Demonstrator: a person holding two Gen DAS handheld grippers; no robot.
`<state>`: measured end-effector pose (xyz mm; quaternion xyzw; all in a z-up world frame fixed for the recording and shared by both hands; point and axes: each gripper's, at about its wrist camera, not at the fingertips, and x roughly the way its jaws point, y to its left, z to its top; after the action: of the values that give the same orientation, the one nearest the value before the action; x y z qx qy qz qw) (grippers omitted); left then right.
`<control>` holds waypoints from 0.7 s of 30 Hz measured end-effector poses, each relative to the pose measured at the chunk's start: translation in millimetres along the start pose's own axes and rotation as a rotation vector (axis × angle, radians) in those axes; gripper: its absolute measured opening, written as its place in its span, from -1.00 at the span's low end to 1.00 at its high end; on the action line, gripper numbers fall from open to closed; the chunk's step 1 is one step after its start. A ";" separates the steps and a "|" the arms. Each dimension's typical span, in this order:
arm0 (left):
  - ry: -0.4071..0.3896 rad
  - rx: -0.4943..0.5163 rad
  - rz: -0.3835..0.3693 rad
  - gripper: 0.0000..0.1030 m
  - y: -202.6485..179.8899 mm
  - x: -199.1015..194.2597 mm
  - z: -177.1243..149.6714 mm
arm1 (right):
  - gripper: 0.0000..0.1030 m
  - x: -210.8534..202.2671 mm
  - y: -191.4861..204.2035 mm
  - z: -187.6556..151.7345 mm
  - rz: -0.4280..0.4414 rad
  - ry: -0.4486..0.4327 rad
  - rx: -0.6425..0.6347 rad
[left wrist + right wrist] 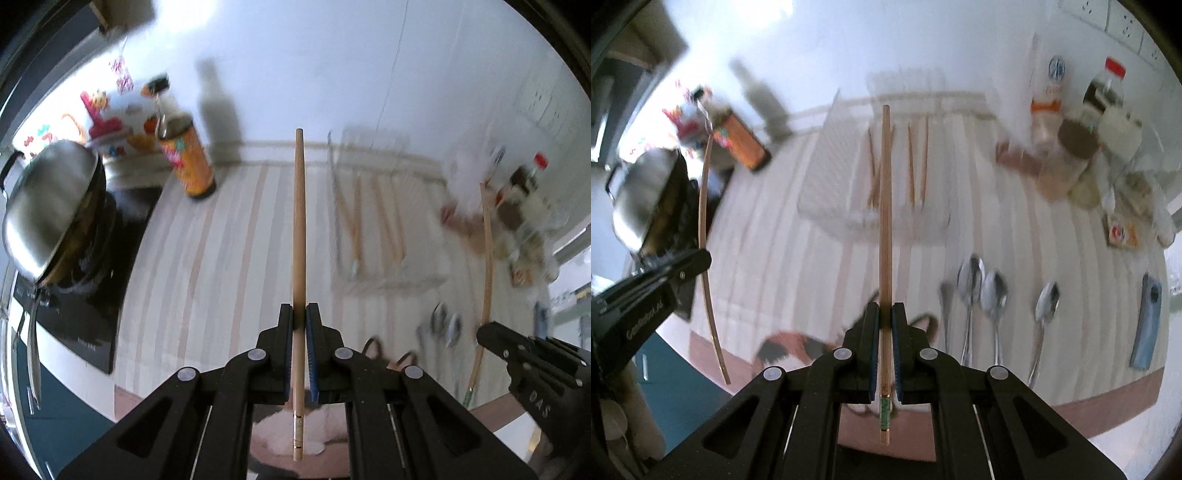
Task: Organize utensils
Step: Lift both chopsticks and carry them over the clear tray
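Observation:
My left gripper [299, 314] is shut on a wooden chopstick [300, 221] that points forward above the striped cloth. My right gripper [885, 314] is shut on another wooden chopstick [885, 206], its tip over the clear tray [831, 177]. Several chopsticks [918, 166] lie in that tray, which also shows in the left wrist view [424, 280]. Several metal spoons [982, 288] lie on the cloth to the right of my right gripper. Each gripper shows in the other's view, left [701, 258] and right [484, 334], with its chopstick.
A steel pot with lid [48, 206] sits on a black cooktop at left. An orange can [188, 162] stands behind it. Bottles and jars [1071, 140] crowd the back right. A blue flat object [1147, 325] lies at the right edge of the cloth.

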<state>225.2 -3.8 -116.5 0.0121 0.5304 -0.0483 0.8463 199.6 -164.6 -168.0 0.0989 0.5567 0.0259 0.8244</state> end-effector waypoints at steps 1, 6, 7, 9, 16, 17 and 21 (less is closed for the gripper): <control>-0.004 -0.004 -0.012 -0.91 -0.9 -2.5 7.0 | -0.87 -7.0 -3.9 11.1 0.008 -0.020 0.010; -0.002 -0.017 -0.088 -0.91 -15.8 -4.0 49.8 | -0.87 -18.6 -19.7 58.0 0.029 -0.070 0.041; 0.002 -0.019 -0.106 -0.91 -19.8 -2.0 60.0 | -0.87 -18.0 -22.0 67.3 0.034 -0.071 0.044; 0.020 -0.018 -0.131 -0.91 -28.1 5.6 78.3 | -0.87 -14.3 -26.5 89.9 0.046 -0.066 0.047; 0.152 -0.039 -0.187 -0.91 -46.6 65.2 131.1 | -0.87 21.0 -33.6 155.0 0.055 -0.019 0.046; 0.183 -0.040 -0.195 -0.91 -49.2 79.0 137.3 | -0.87 30.5 -33.4 163.8 0.050 -0.004 0.043; 0.267 -0.037 -0.208 -0.91 -54.3 114.4 149.5 | -0.87 64.0 -35.2 184.0 0.026 0.049 0.044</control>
<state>403.5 -76.4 -152.3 -0.0523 0.6374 -0.1238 0.7587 391.3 -214.0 -166.7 0.1237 0.5759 0.0268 0.8077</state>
